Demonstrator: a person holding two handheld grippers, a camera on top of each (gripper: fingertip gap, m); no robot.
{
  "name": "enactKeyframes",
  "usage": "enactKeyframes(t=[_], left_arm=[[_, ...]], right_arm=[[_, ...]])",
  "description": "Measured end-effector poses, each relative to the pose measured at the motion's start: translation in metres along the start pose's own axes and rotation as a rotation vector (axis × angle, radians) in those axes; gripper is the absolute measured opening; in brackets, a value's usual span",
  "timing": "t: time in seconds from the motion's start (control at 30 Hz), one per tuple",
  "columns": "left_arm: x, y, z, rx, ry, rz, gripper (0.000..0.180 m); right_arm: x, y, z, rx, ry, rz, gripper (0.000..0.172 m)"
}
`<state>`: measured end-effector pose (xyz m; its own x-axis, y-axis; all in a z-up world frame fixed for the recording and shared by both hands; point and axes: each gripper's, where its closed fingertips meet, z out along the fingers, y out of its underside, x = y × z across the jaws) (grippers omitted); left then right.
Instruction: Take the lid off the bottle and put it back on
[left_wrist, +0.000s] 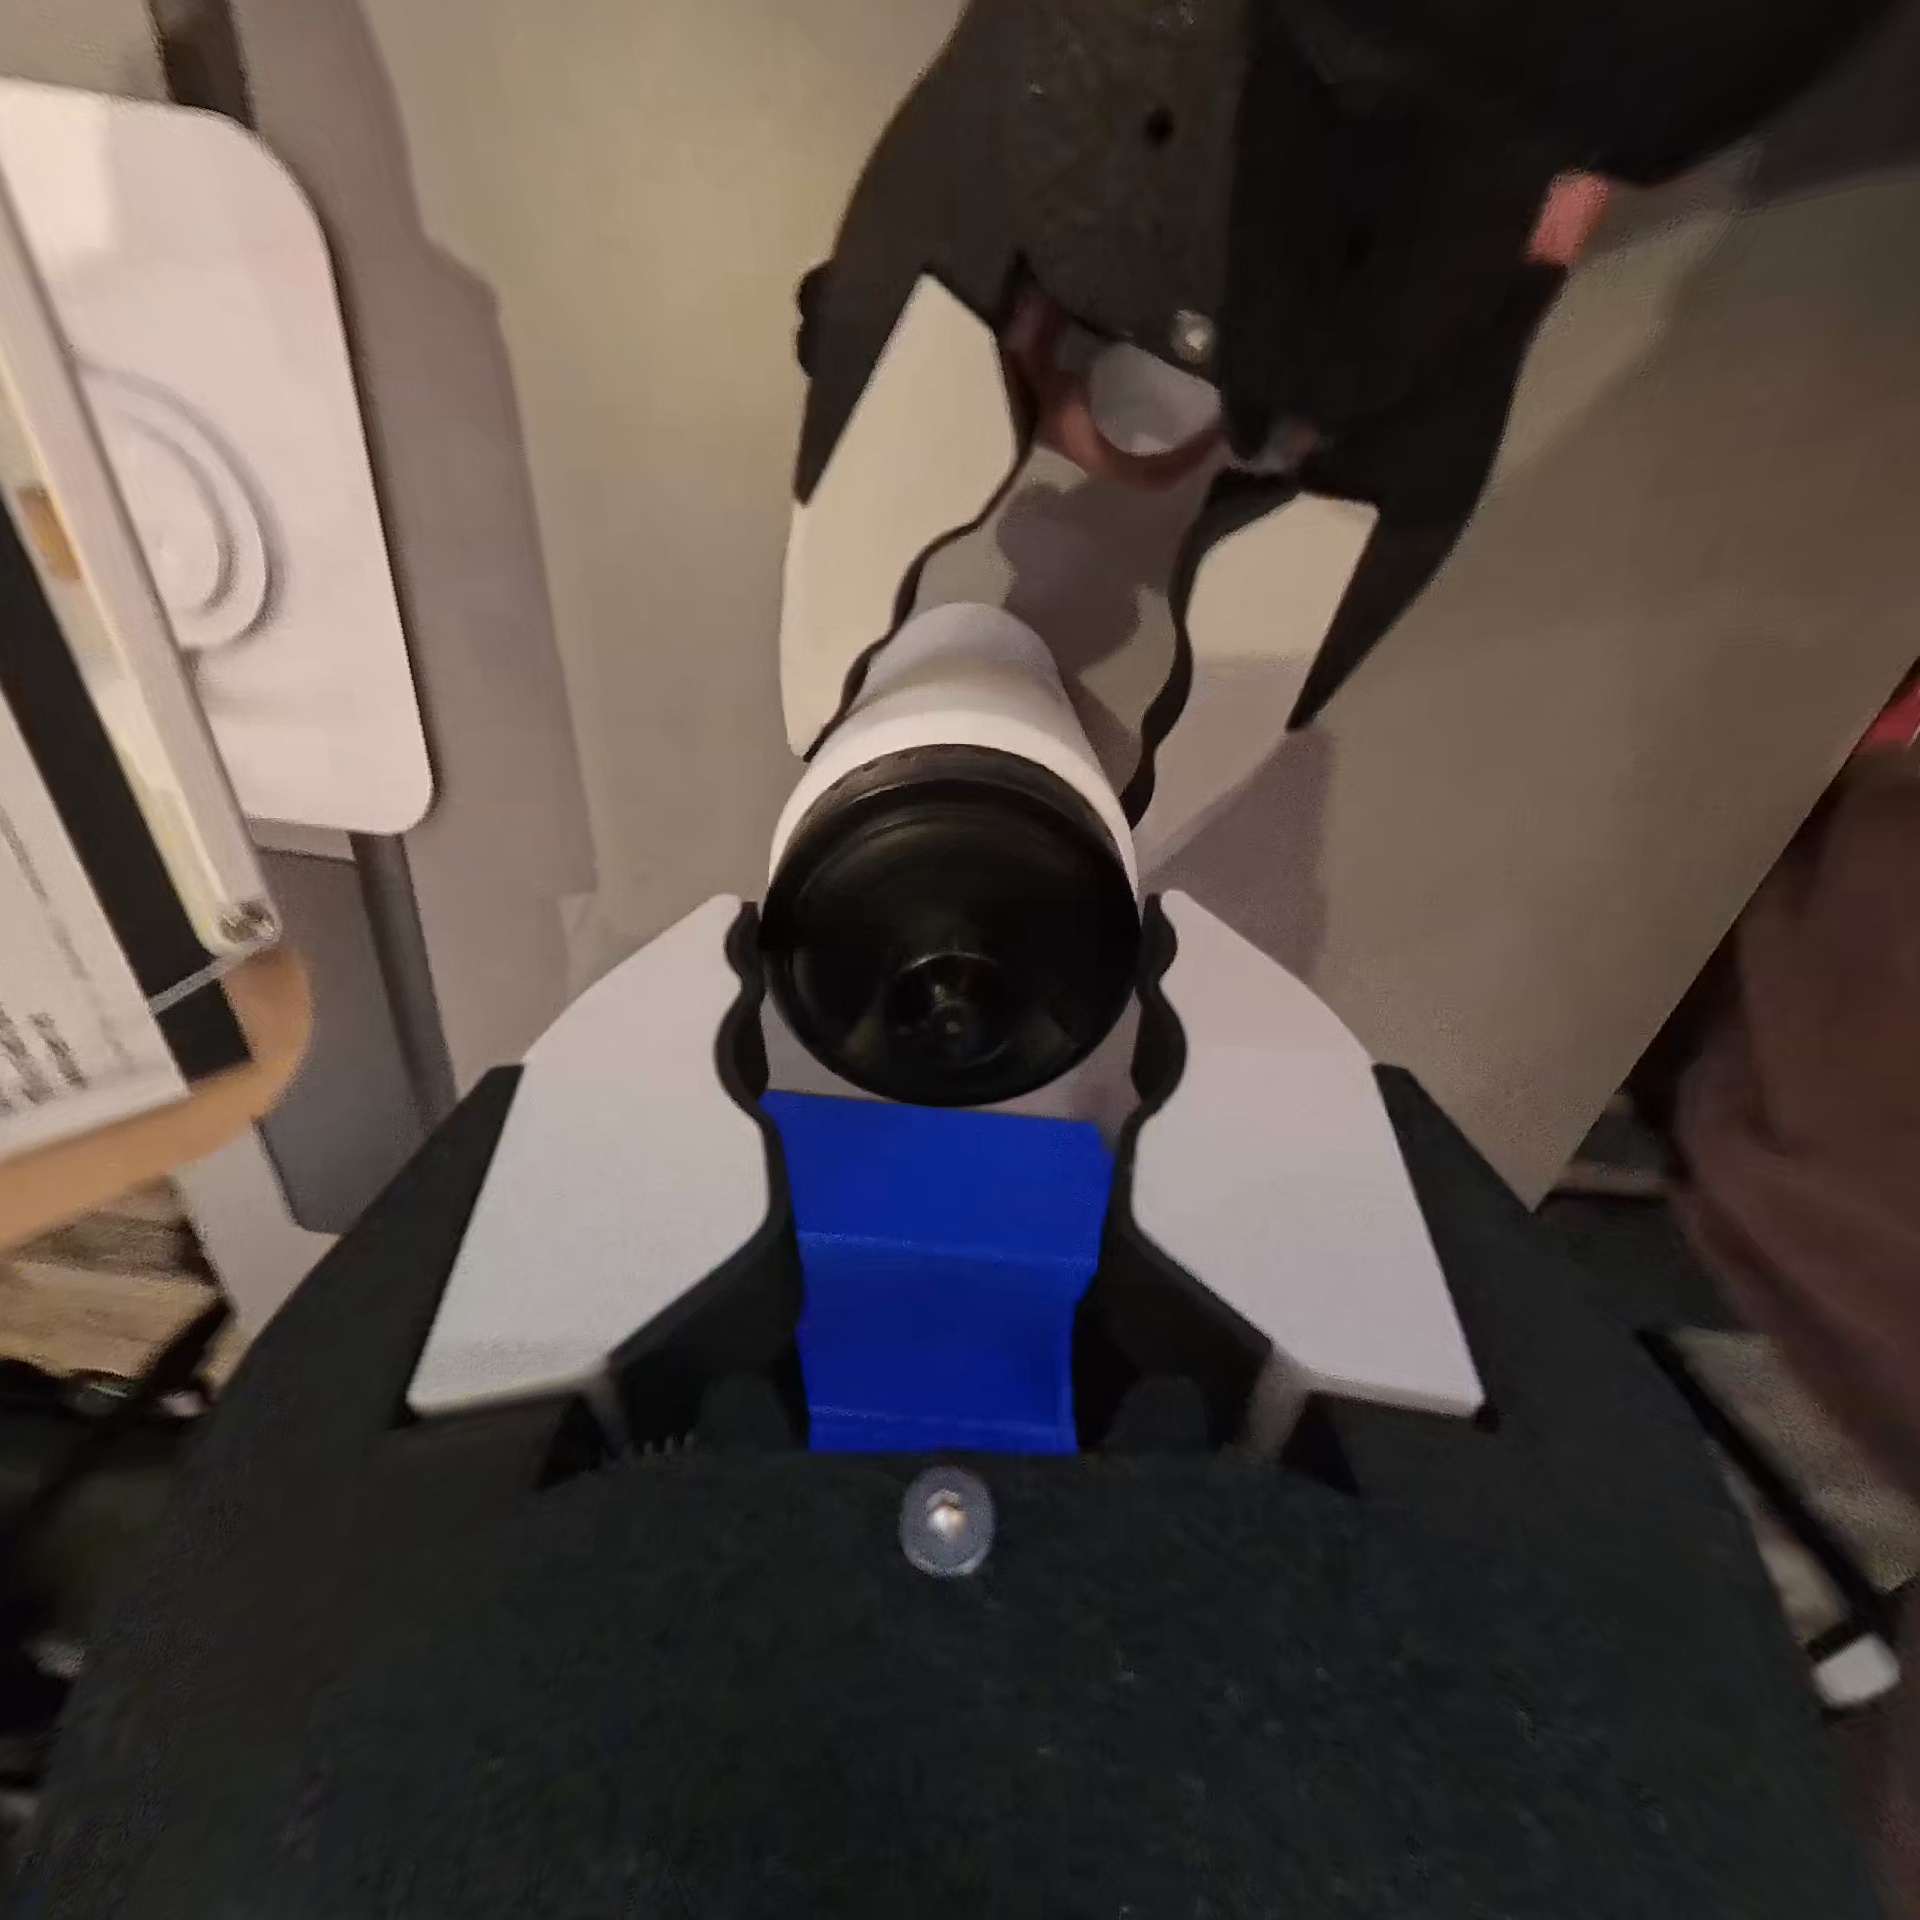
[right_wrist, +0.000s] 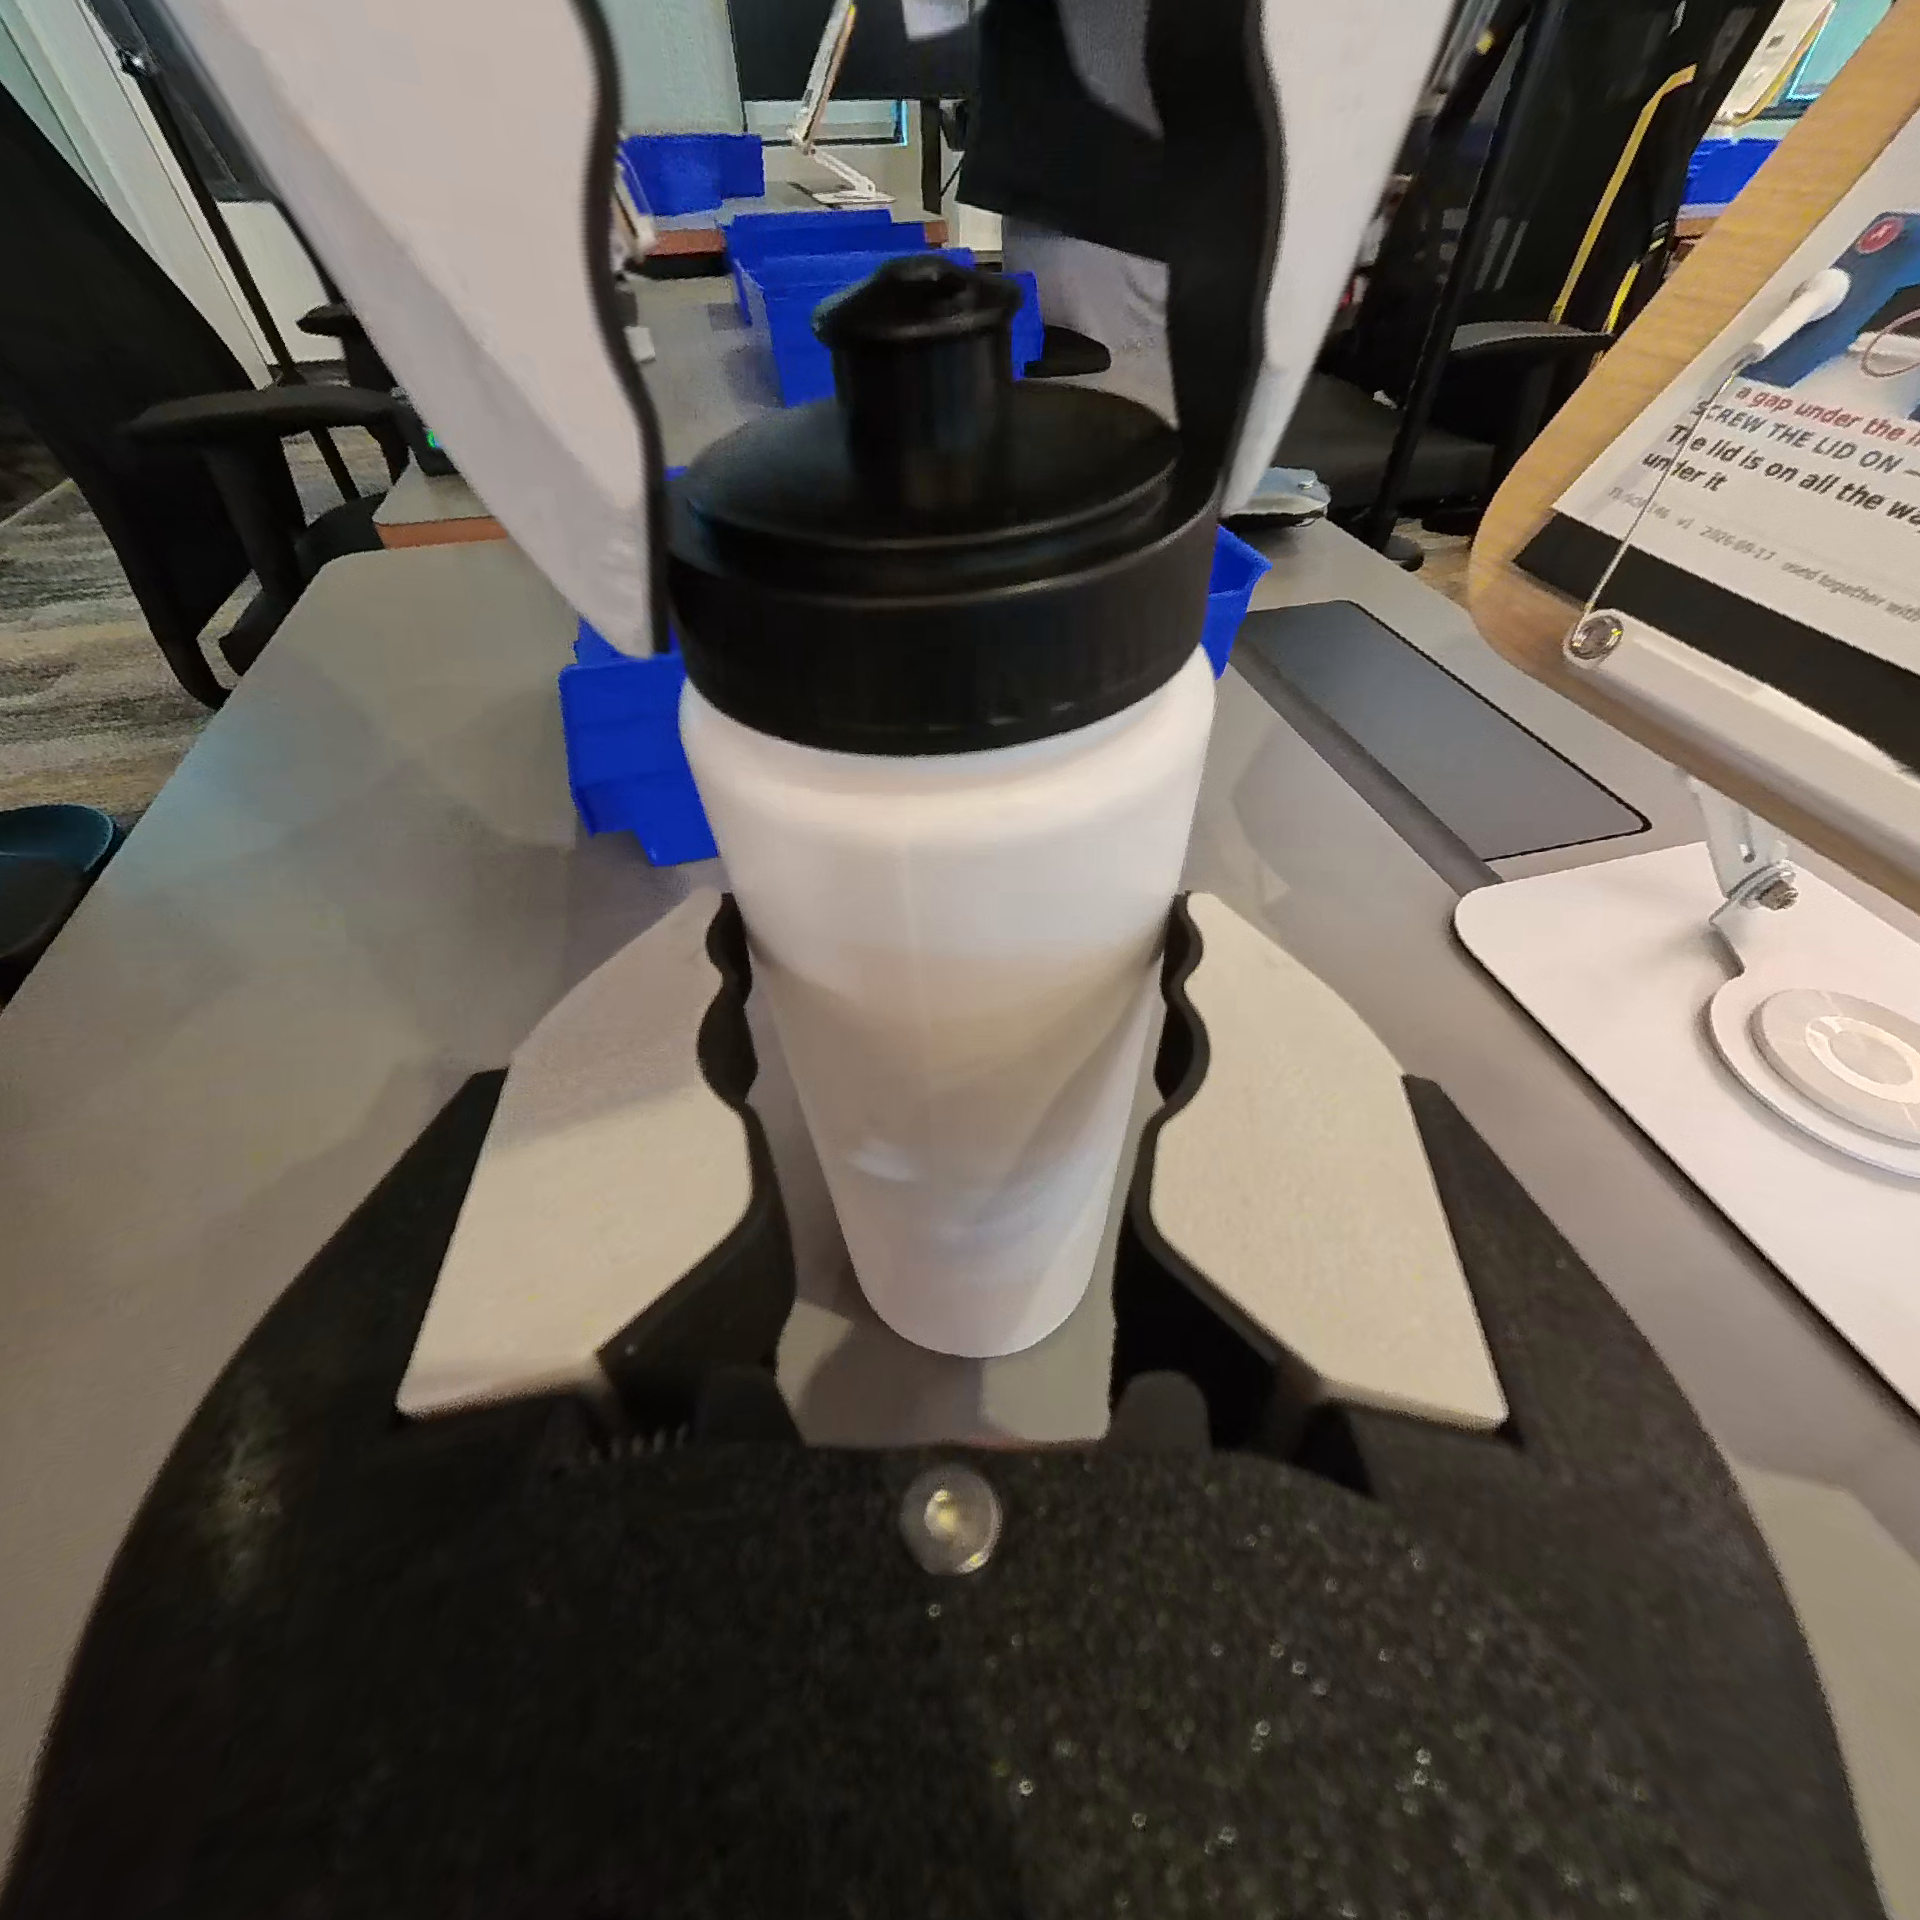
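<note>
A printed instruction sheet (right_wrist: 1766, 447) in a clear stand at the right edge of the right wrist frame bears red and black lines of writing; the same sheet (left_wrist: 42, 997) shows blurred at far left.

A grey table (right_wrist: 312, 790) carries blue bins (right_wrist: 623, 748) at its far side. Beyond the table stand black office chairs (right_wrist: 260, 436) on patterned carpet (right_wrist: 62, 665). A white stand base (right_wrist: 1662, 997) lies on the table's right edge.
</note>
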<state>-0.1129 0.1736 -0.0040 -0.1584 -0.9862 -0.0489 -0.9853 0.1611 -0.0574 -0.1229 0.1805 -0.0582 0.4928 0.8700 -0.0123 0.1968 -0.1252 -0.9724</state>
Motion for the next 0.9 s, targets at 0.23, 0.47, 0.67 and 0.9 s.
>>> enactKeyframes(t=[0.23, 0.47, 0.67, 0.9], left_arm=[[-0.001, 0.002, 0.001, -0.124, 0.009, 0.524, 0.068], [-0.001, -0.003, -0.001, -0.105, -0.018, 0.418, 0.075], [-0.019, -0.011, -0.02, 0.088, -0.097, -0.144, 0.089], [-0.018, 0.0, -0.007, 0.116, -0.016, -0.5, 0.084]], right_arm=[[0.001, 0.0, 0.0, -0.003, 0.003, 0.007, 0.076], [0.003, 0.001, -0.001, 0.001, 0.006, 0.019, 0.076], [0.004, 0.002, -0.002, 0.002, 0.005, 0.028, 0.076], [0.004, 0.002, -0.002, -0.005, 0.007, 0.029, 0.076]])
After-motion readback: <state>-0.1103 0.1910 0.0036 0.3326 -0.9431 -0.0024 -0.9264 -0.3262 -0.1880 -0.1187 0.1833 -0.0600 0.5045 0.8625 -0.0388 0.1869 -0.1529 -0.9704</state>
